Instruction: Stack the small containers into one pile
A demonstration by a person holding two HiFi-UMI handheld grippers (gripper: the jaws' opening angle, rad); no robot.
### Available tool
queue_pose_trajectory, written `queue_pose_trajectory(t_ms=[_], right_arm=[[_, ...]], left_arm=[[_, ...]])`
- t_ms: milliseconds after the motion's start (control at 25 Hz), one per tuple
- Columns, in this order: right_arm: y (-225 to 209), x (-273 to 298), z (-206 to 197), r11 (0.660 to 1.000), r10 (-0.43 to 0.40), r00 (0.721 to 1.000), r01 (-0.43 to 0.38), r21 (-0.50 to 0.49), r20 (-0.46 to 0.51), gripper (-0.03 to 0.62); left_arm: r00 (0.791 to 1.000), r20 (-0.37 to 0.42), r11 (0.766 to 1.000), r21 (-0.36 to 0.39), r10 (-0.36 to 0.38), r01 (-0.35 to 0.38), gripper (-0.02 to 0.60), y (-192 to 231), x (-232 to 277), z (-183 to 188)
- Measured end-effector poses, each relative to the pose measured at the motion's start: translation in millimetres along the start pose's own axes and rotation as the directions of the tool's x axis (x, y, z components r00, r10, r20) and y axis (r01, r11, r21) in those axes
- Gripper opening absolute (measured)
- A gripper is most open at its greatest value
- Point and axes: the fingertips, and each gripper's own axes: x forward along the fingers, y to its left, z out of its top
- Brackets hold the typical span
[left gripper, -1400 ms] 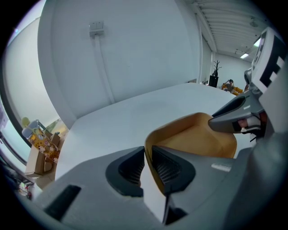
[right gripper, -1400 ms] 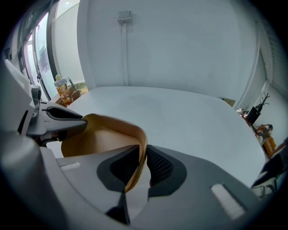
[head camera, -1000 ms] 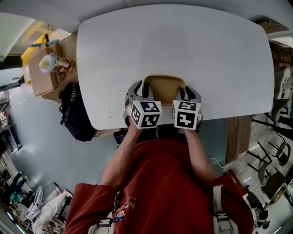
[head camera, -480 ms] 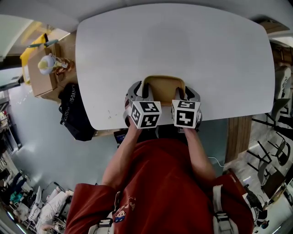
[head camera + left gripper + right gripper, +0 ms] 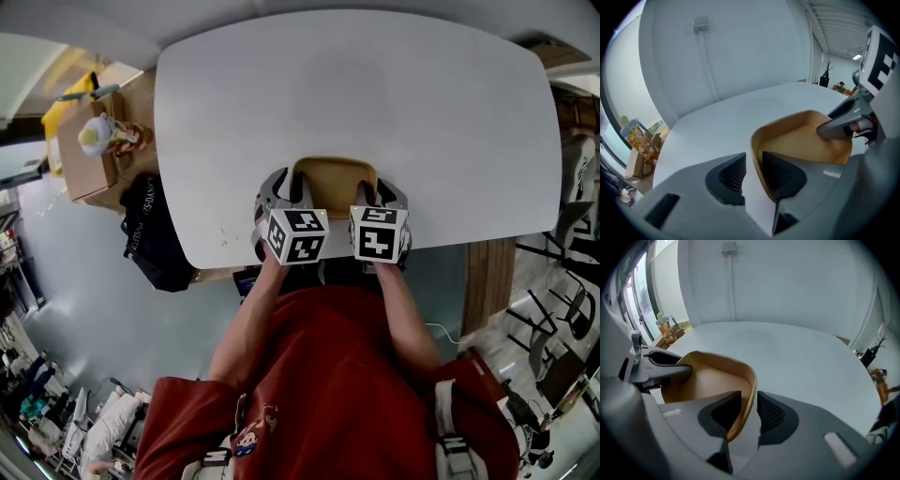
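Note:
A shallow tan container (image 5: pixel 334 175) rests on the white table (image 5: pixel 356 84) close to its front edge. My left gripper (image 5: pixel 289 185) straddles the container's left wall (image 5: pixel 757 154), one finger outside and one inside. Its jaws have just been opening, and a strip of table shows between the outer pad (image 5: pixel 733 171) and the wall. My right gripper (image 5: pixel 386 190) straddles the right wall (image 5: pixel 751 390) in the same way. Its jaws have also been opening and do not press on the wall. Each gripper view shows the other gripper across the container (image 5: pixel 843 124) (image 5: pixel 665 366).
The table's front edge runs just under the grippers. On the floor to the left stand a cardboard box with a yellow toy (image 5: pixel 92 141) and a black bag (image 5: pixel 150 225). Black chairs (image 5: pixel 562 319) stand at the right.

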Motion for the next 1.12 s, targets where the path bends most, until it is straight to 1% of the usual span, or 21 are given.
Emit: queue_pose_trajectory(t_ms=[280, 520, 800, 880, 1000, 1120], right_arm=[[-1.7, -3.5, -0.7, 1.0, 0.006, 1.0, -0.007, 0.021, 0.018, 0.124], [-5.3, -10.3, 4.8, 1.0, -0.002, 0.999, 0.001, 0.024, 0.051, 0.129], [-9.4, -25.7, 26.1, 1.0, -0.015, 0.992, 0.012, 0.025, 0.122, 0.129], [-11.0, -32.4, 34.8, 1.0, -0.025, 0.988, 0.025, 0.005, 0.152, 0.129], [-10.2, -40.8, 44.1, 0.996, -0.051, 0.98, 0.063, -0.059, 0.192, 0.129], [-6.4, -45.6, 49.0, 0.995, -0.047, 0.975, 0.065, -0.079, 0.215, 0.129]], left_arm=[[1.0, 0.018, 1.0, 0.005, -0.005, 0.005, 0.138, -2.9, -3.3, 4.1], [0.998, 0.057, 1.0, 0.02, -0.01, 0.009, 0.153, -6.3, -9.6, 12.3], [0.994, 0.109, 1.0, -0.007, -0.002, 0.003, 0.156, 5.8, -22.1, 28.5], [0.991, 0.132, 1.0, -0.011, 0.008, -0.007, 0.155, 10.2, -28.4, 36.6], [0.986, 0.162, 1.0, -0.021, 0.026, -0.023, 0.155, 17.9, -36.6, 44.5], [0.98, 0.192, 0.999, -0.037, 0.042, -0.036, 0.155, 24.7, -45.1, 53.0]])
